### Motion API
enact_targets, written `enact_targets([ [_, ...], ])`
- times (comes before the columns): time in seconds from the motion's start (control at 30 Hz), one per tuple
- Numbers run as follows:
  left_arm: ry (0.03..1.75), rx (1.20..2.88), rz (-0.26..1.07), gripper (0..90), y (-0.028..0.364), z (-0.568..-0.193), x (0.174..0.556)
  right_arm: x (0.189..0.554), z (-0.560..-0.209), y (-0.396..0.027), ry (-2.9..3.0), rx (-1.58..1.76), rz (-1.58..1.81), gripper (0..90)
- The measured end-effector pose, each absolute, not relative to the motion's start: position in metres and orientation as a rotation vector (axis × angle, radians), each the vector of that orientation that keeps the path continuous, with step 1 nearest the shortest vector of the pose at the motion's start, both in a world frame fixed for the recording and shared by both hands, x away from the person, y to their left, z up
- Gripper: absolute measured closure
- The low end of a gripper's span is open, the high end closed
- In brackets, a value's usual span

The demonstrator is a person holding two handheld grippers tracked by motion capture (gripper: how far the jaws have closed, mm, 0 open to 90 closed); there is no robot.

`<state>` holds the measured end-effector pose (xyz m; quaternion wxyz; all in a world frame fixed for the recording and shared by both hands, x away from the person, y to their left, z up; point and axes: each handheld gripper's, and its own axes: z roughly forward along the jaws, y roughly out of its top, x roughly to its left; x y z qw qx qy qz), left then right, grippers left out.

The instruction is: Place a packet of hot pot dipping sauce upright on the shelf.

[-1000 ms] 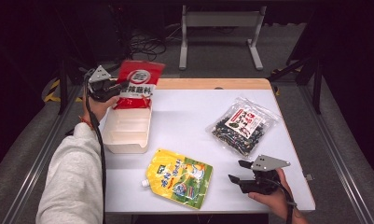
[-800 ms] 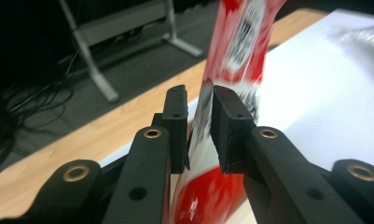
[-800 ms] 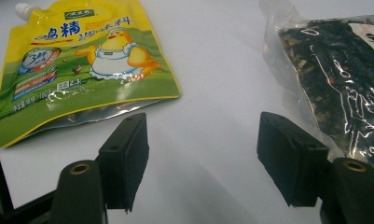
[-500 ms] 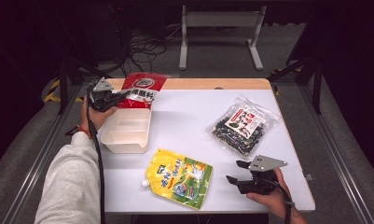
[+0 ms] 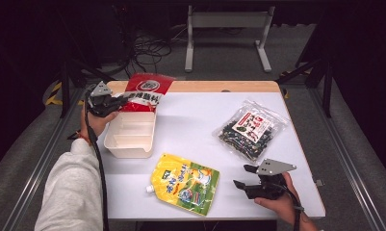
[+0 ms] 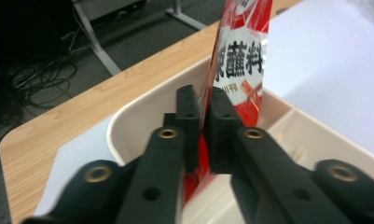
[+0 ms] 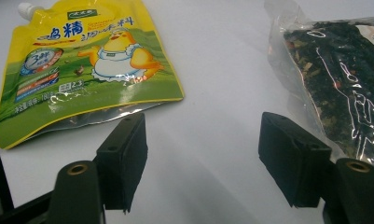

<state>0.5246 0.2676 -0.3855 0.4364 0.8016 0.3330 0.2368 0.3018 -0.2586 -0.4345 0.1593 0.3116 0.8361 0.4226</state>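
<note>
My left gripper (image 5: 117, 100) (image 6: 202, 109) is shut on a red and white sauce packet (image 5: 145, 91) (image 6: 238, 60), held at the far end of a cream divided box (image 5: 130, 136) (image 6: 142, 107). Its jaws have just closed on the packet. Near the table's front right, my right gripper (image 5: 244, 177) (image 7: 203, 158) stands open over bare tabletop with nothing between its fingers. A yellow spouted pouch (image 5: 185, 183) (image 7: 82, 60) lies flat to its left. A clear bag of dark dried seaweed (image 5: 247, 129) (image 7: 343, 84) lies beyond it at the right.
The white tabletop (image 5: 190, 120) has a wooden strip (image 5: 214, 86) along its far edge. Beyond the table stand a metal frame (image 5: 226, 29) and loose cables (image 5: 152, 45) on the dark floor. Rails run along both table sides.
The left gripper with the red packet has moved down and a little toward the near side, lowering the packet toward the box's far end. The right gripper has kept still.
</note>
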Motion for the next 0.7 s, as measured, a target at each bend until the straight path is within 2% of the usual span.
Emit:
enact_targets([
  [0.2,0.859,1.963,0.578,87.4,0.276,-0.386,0.515,0.301,-0.433,-0.257,2.399,0.889,1.222,32.3],
  [0.23,0.879,1.937,0.582,85.6,0.278,-0.386,0.513,0.301,-0.432,-0.257,2.398,0.888,1.225,32.3],
  [0.3,0.912,1.828,0.586,75.1,0.284,-0.382,0.51,0.301,-0.433,-0.257,2.396,0.893,1.219,32.3],
  [0.33,0.886,1.822,0.57,77.9,0.286,-0.38,0.509,0.301,-0.433,-0.257,2.396,0.895,1.219,32.3],
  [0.5,0.858,1.939,0.642,79.5,0.279,-0.378,0.503,0.301,-0.433,-0.257,2.402,0.882,1.215,32.3],
  [0.6,0.862,1.966,0.669,85.0,0.278,-0.38,0.499,0.302,-0.433,-0.256,2.405,0.881,1.213,32.3],
  [0.7,0.866,1.961,0.637,90.0,0.285,-0.382,0.494,0.302,-0.435,-0.256,2.413,0.882,1.21,32.3],
])
